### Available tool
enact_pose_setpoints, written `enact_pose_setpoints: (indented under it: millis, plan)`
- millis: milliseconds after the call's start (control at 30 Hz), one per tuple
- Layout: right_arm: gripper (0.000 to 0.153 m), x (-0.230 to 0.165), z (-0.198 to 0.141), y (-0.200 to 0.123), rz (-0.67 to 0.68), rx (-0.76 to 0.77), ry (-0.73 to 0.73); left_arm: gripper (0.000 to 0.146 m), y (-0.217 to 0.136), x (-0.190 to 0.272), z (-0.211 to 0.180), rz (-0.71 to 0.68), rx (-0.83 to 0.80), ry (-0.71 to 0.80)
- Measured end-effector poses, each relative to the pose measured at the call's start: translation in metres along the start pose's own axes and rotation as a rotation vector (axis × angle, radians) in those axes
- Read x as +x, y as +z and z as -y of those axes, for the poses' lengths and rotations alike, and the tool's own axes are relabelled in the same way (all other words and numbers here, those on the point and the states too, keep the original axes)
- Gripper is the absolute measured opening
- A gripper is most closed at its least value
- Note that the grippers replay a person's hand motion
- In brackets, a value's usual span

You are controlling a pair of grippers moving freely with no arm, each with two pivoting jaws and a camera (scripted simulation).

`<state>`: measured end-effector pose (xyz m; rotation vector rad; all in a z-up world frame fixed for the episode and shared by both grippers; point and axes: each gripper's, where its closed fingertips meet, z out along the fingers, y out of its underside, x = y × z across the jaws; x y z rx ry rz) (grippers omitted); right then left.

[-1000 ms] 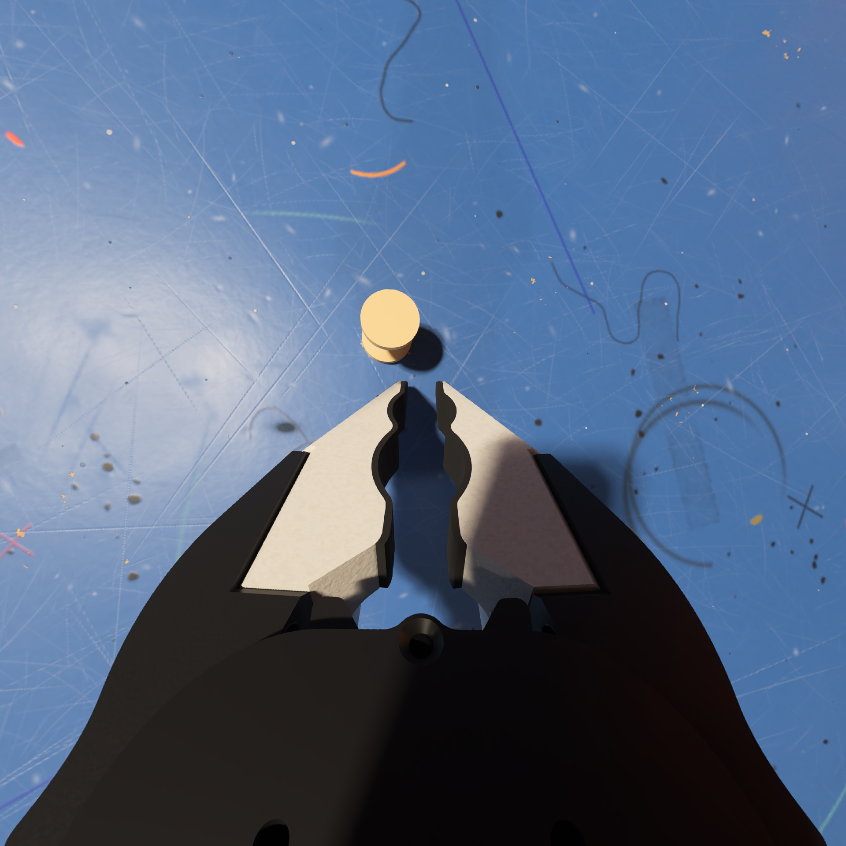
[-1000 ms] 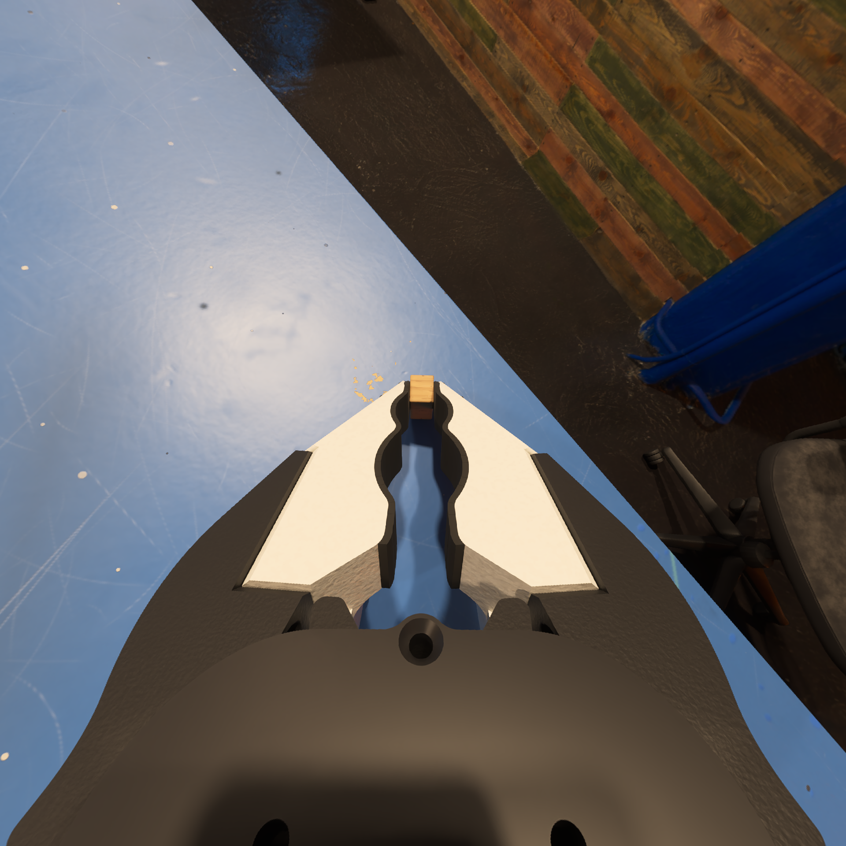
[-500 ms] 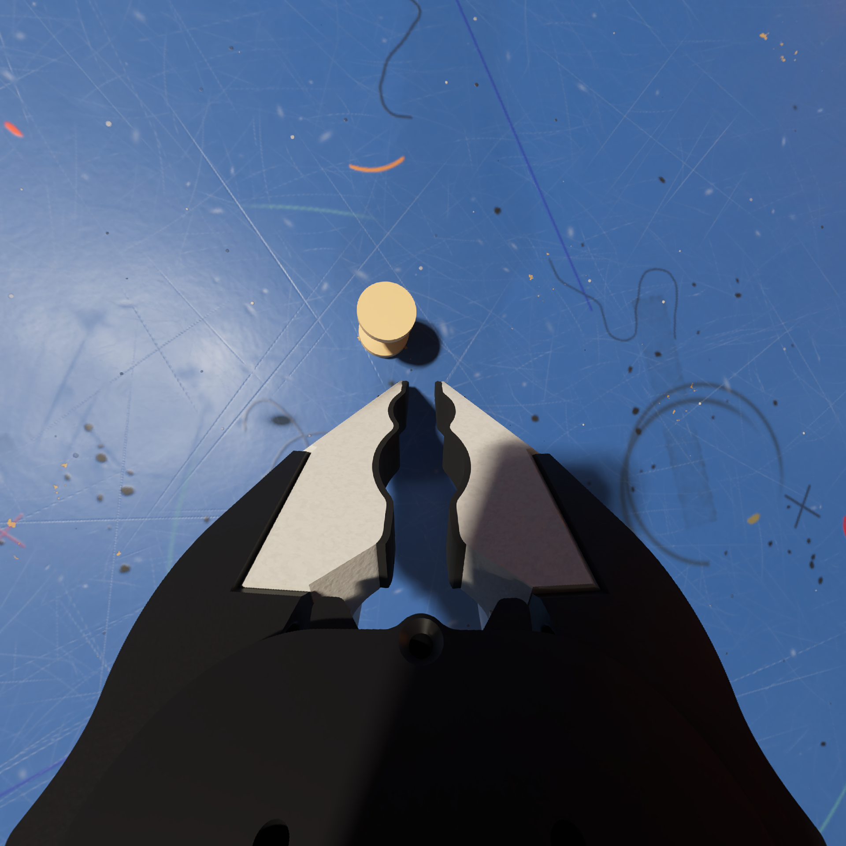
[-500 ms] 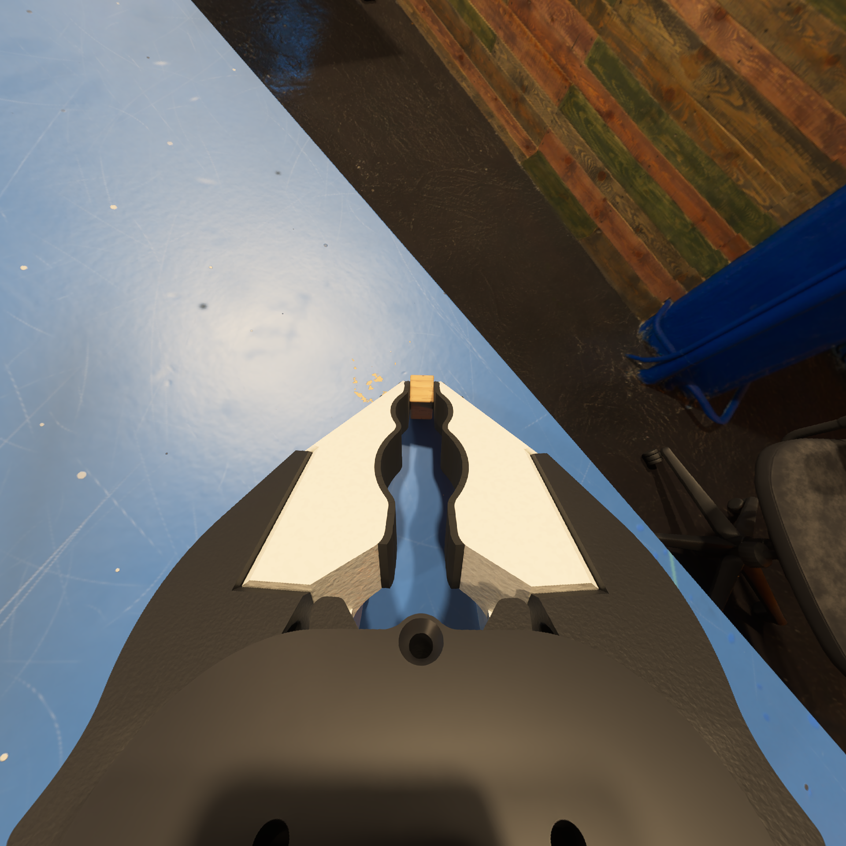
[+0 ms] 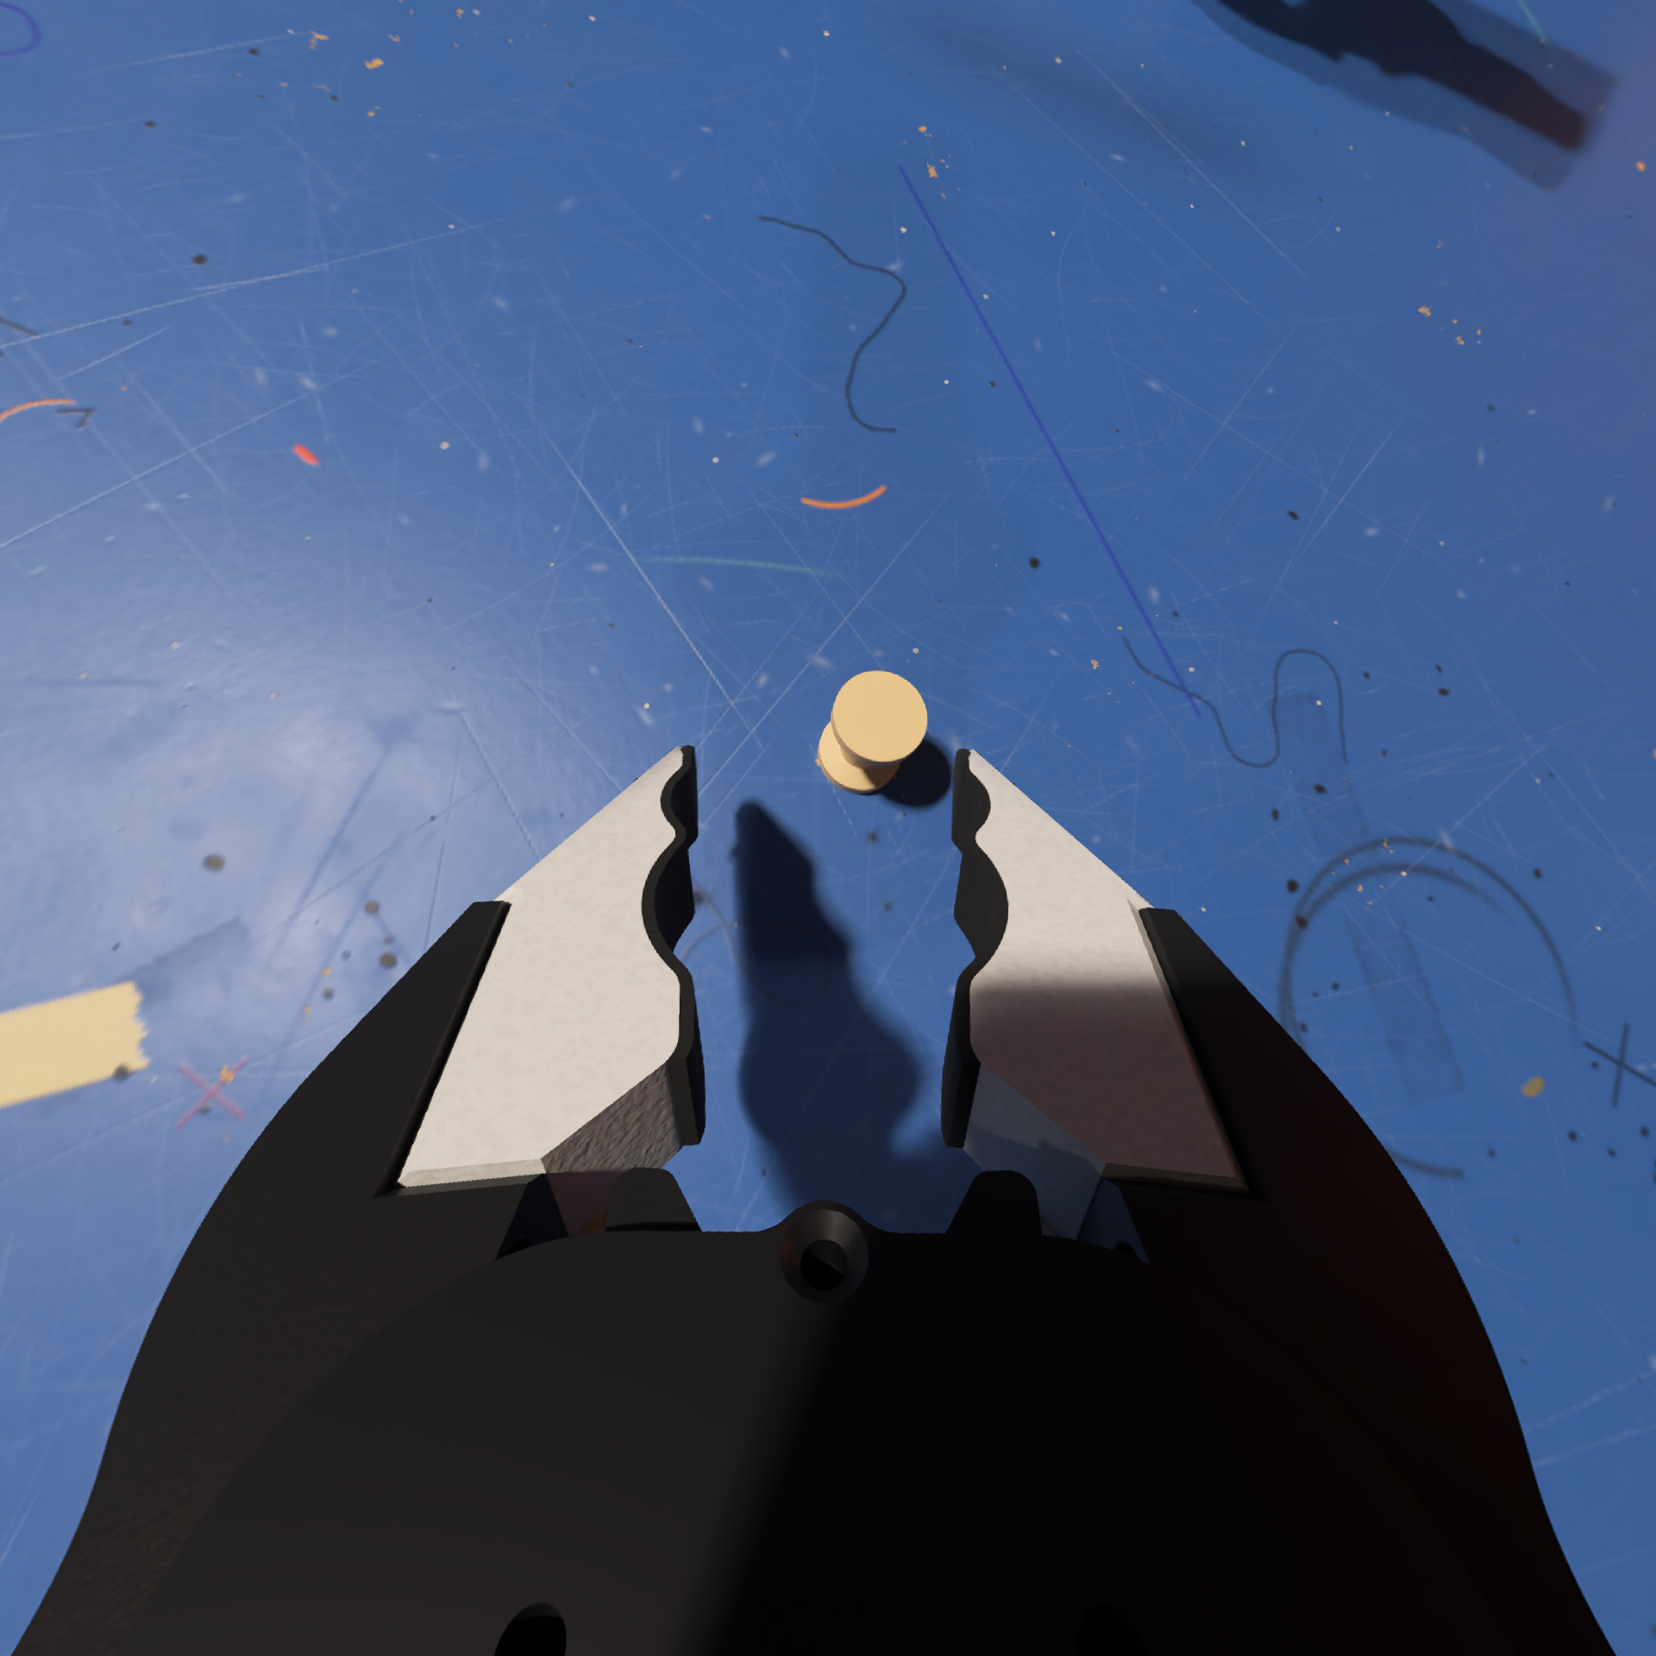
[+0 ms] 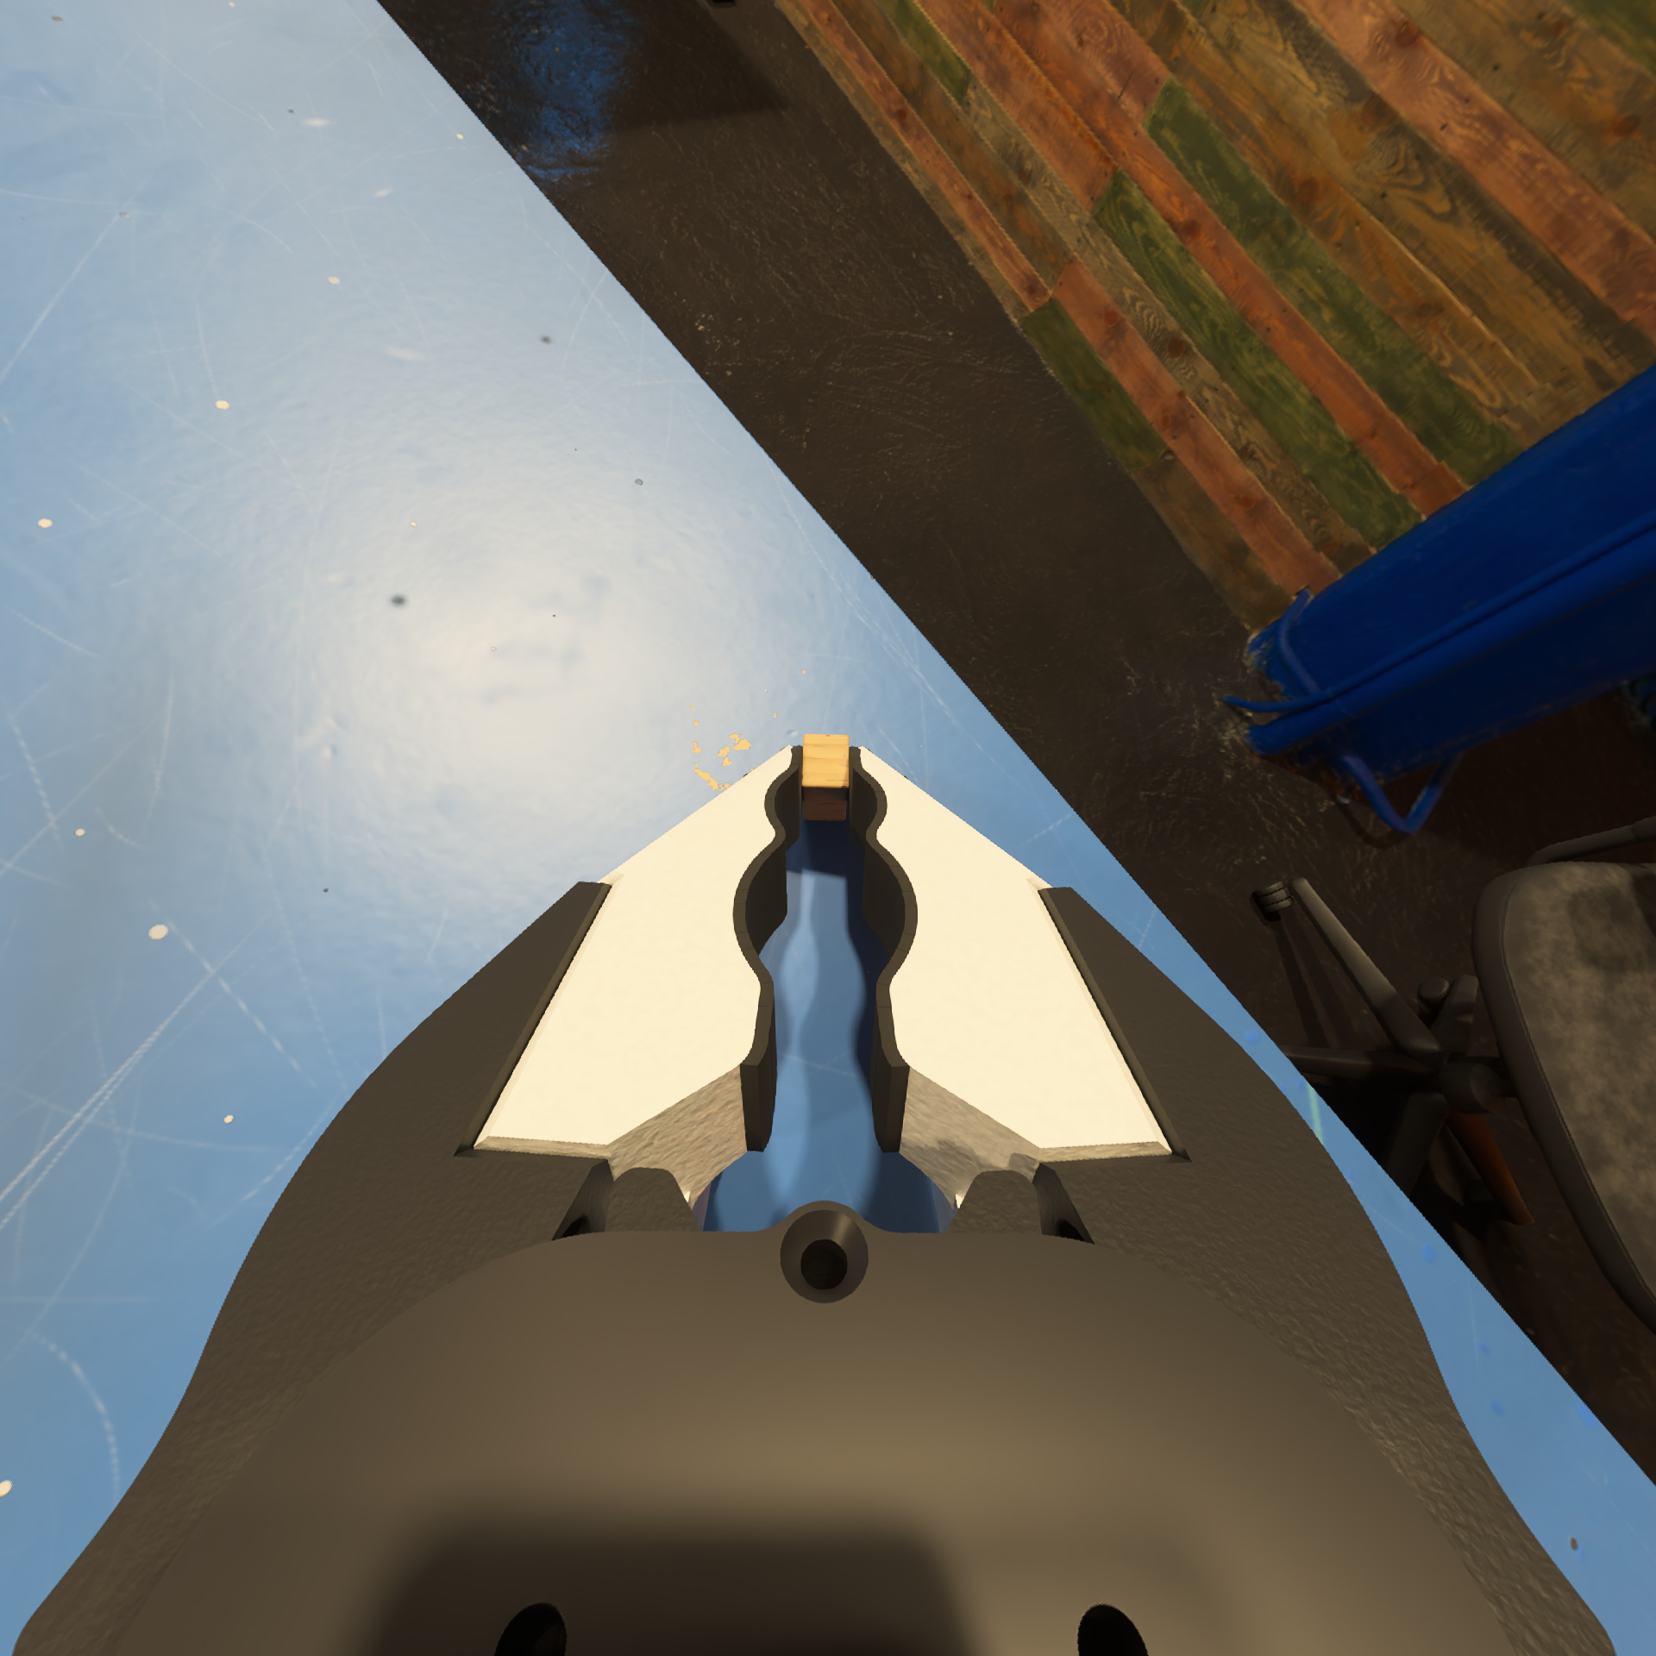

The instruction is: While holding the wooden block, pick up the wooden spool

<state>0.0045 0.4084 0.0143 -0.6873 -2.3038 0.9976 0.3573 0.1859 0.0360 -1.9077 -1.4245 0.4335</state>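
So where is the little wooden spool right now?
In the left wrist view, the wooden spool stands on the blue table, just ahead of the open left hand-held gripper, nearer its right fingertip, below a small orange curved mark.

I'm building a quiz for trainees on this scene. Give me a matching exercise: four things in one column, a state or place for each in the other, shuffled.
Things:
1. left gripper
2. right gripper
3. wooden spool
4. strip of tan tape

States or places:
A. stuck to the table at the far left
B. jaws spread wide, empty
C. shut on the wooden block
D. standing on end just ahead of the open jaws

Pairs: 1-B, 2-C, 3-D, 4-A
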Motion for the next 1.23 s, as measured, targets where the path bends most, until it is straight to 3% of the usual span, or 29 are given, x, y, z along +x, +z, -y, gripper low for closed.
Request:
enact_pose_setpoints:
  millis: [400, 567, 833, 1100, 1233]
  plan:
    - [0.009, -0.001, 0.001, 0.0, -0.014, 0.002, -0.019, 0.055, 0.012, 0.01, 0.005, -0.113, 0.05, 0.01]
    - [0.009, -0.001, 0.001, 0.0, -0.014, 0.002, -0.02, 0.054, 0.019, 0.013, -0.003, -0.139, -0.004, 0.029]
    - [0.009, -0.001, 0.001, 0.0, -0.012, 0.002, -0.018, 0.023, 0.025, 0.013, -0.003, -0.076, -0.045, 0.079]
    - [0.009, -0.003, 0.002, 0.0, -0.018, 0.007, -0.044, 0.023, 0.014, 0.006, -0.003, 0.107, -0.069, 0.044]
    - [0.009, -0.004, 0.003, 0.0, -0.032, 0.013, -0.075, 0.023, 0.002, -0.006, -0.003, 0.388, -0.163, 0.125]
